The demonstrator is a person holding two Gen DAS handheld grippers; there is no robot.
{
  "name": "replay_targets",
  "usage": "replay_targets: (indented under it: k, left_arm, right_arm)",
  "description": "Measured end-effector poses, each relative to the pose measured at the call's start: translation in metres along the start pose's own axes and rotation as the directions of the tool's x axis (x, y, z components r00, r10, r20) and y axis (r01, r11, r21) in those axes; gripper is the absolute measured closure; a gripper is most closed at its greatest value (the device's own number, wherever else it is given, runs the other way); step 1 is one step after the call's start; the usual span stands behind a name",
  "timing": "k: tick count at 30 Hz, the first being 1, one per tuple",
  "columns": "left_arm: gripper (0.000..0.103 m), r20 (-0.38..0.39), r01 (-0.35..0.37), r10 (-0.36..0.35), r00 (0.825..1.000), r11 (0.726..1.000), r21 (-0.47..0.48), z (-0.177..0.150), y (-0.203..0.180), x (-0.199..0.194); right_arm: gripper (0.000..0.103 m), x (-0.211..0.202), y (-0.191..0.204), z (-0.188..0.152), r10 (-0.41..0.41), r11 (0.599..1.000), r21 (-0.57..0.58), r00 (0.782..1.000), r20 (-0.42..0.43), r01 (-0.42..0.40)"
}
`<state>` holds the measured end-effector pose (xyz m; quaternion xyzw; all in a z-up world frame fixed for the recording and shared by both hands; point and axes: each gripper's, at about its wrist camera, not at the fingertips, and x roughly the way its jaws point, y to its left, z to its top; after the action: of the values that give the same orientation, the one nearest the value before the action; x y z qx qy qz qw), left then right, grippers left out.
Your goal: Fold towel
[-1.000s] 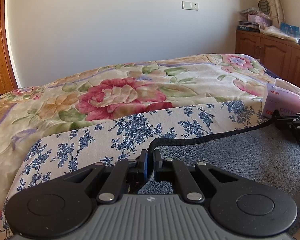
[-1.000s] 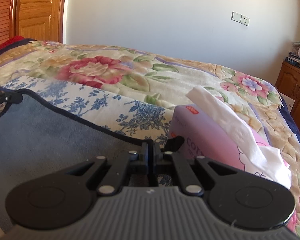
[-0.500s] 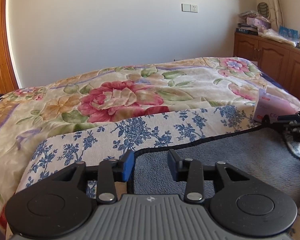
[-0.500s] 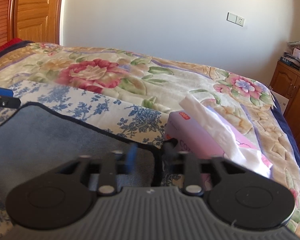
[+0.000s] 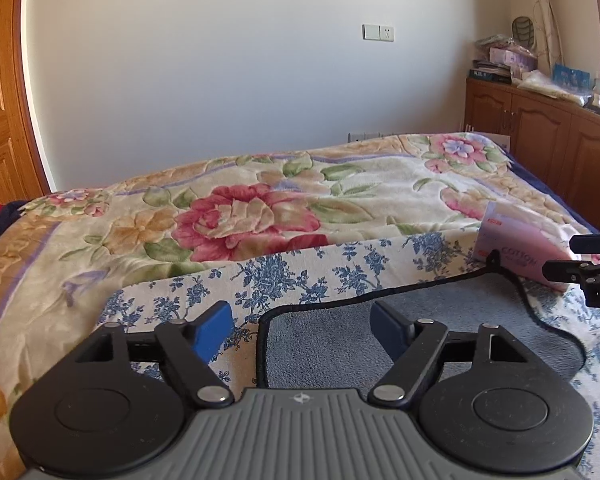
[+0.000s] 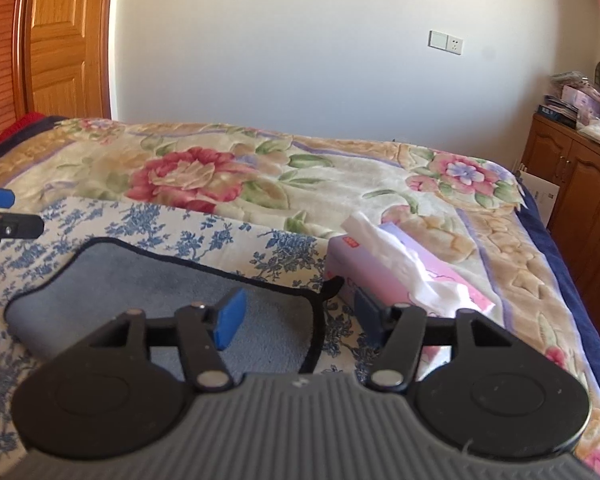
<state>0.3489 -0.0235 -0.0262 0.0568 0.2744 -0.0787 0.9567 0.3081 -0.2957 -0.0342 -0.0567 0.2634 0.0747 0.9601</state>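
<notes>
A grey-blue towel (image 5: 440,340) with a dark trimmed edge lies folded on a blue-flowered white cloth (image 5: 300,276) on the bed. It also shows in the right wrist view (image 6: 148,292). My left gripper (image 5: 302,326) is open and empty above the towel's far left corner. My right gripper (image 6: 298,318) is open and empty above the towel's far right corner. Each gripper shows at the edge of the other's view: the right one (image 5: 592,264) and the left one (image 6: 4,220).
A pink tissue box (image 6: 404,280) with a tissue sticking out lies just right of the towel, also in the left wrist view (image 5: 516,248). A flowered blanket (image 5: 260,208) covers the bed. Wooden cabinets (image 5: 540,140) stand at the right, a wooden door (image 6: 64,40) at the left.
Both grippers were shut on the towel's far corners one second ago. Both have opened, let go and lifted back. The towel now lies flat.
</notes>
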Motion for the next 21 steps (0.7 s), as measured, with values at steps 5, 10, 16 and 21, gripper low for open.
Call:
replay_targets:
  k: [5,10,16,21]
  left_arm:
    - [0.015,0.012,-0.003,0.003,1.000,1.000,-0.005,0.003,-0.003,-0.019]
    - [0.011,0.027,0.011,-0.011,1.000,1.000,-0.011,0.008,-0.005,-0.036]
    - [0.005,0.050,0.008,-0.007,0.999,1.000,-0.023,0.013,-0.008,-0.054]
    - [0.003,0.061,0.007,-0.006,0.998,1.000,-0.015,0.017,-0.011,-0.069]
  right_arm:
    - [0.014,-0.018,0.001,0.005,-0.012,1.000,0.008,1.000,0.022,0.012]
    - [0.000,-0.033,0.002,0.008,-0.013,1.000,0.015,0.999,0.032,0.013]
    - [0.000,-0.049,0.001,0.011,-0.020,1.000,0.023,0.999,0.047,0.019]
    - [0.000,-0.063,0.003,0.014,-0.020,1.000,0.019,0.998,0.059,0.019]
